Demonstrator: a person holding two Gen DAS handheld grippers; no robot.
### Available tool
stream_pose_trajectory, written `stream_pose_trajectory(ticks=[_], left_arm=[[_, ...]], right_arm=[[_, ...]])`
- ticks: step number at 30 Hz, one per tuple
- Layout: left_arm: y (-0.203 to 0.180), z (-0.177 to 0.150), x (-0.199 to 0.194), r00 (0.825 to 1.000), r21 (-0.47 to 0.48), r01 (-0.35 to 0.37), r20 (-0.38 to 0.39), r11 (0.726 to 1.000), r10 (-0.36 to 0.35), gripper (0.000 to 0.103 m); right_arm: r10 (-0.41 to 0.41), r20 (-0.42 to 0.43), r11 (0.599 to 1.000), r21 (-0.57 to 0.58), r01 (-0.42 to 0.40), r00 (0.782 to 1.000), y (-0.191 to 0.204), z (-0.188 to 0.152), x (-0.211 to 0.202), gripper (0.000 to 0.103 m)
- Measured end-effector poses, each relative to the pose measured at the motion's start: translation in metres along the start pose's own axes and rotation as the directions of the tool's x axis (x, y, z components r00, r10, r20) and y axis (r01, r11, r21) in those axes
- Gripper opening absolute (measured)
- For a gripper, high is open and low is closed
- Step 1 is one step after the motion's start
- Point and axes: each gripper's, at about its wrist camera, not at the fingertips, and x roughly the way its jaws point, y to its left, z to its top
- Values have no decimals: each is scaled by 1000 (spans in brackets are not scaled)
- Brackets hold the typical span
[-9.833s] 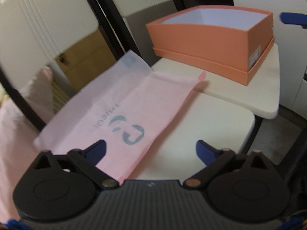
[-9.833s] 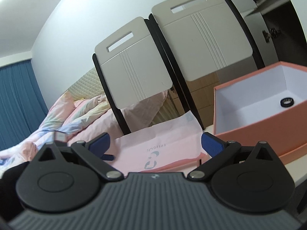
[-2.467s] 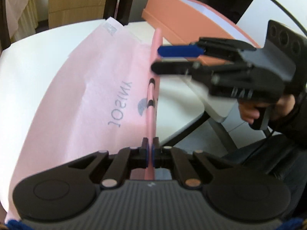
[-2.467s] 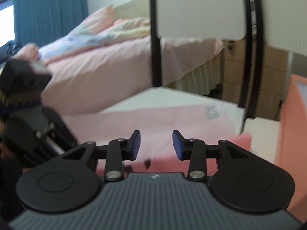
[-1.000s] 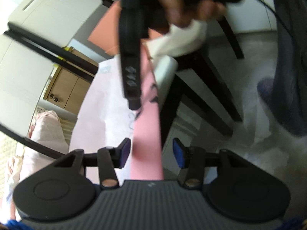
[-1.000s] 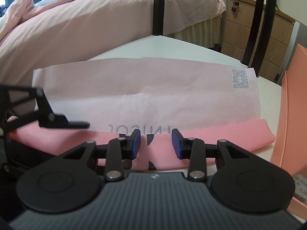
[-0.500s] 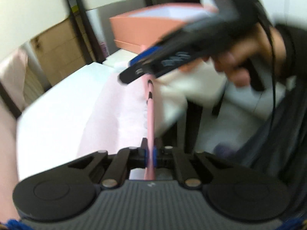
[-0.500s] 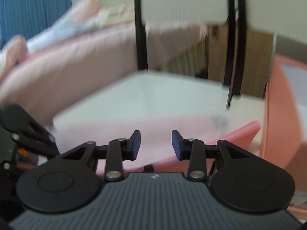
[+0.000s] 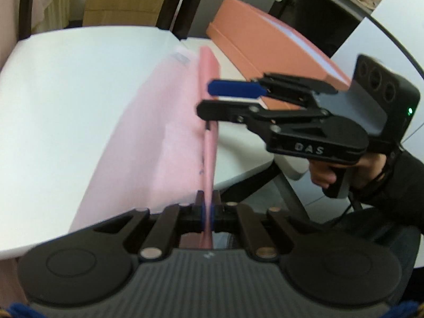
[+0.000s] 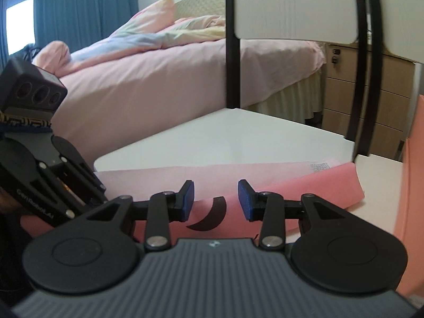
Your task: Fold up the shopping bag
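Your left gripper (image 9: 208, 206) is clamped on the near end of the pink shopping bag (image 9: 159, 143), lifting its folded edge off the white table (image 9: 66, 79) — the rest lies flat. Your right gripper (image 10: 216, 202) (jaws partly apart, pads touching nothing) straddles that raised edge.

Left hand-held gripper (image 9: 208, 209) clamped; right (image 10: 216, 202) parted

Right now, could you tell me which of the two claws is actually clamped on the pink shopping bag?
The left claw: its jaws are shut on the raised edge of the pink shopping bag. The right claw is open, with its pads apart around that edge.
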Motion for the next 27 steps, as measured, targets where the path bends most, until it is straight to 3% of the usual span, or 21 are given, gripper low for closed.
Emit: stream_pose_trajectory(ticks=[5, 7, 9, 13, 16, 19, 23, 27], left_arm=[[0, 5, 0, 999, 29, -34, 0, 999, 34, 9], [-7, 5, -2, 997, 72, -80, 14, 994, 79, 13], [-16, 4, -5, 989, 127, -146, 38, 981, 142, 45], [-39, -1, -11, 964, 234, -263, 102, 936, 246, 50], [-61, -9, -12, 943, 328, -330, 164, 885, 290, 54], [-83, -19, -7, 936, 430, -349, 197, 833, 291, 58], [-107, -34, 11, 919, 557, -394, 205, 732, 338, 59], [-113, -45, 33, 875, 614, -468, 221, 635, 432, 59]], right_arm=[[10, -27, 1000, -22, -10, 1000, 2, 1, 19, 40], [6, -41, 1000, -20, -7, 999, 1, 1, 25, 40], [-1, -55, 1000, -11, 1, 998, 0, 1, 31, 40], [-27, -111, 1000, -12, 26, 993, 1, -4, 43, 40], [-39, -113, 999, -34, 35, 993, 5, -6, 43, 40], [-43, -118, 999, -21, 41, 992, 4, -8, 38, 40], [-63, -137, 998, -7, 62, 989, 4, -9, 32, 40], [-75, -165, 997, 17, 79, 983, 3, -10, 23, 40]])
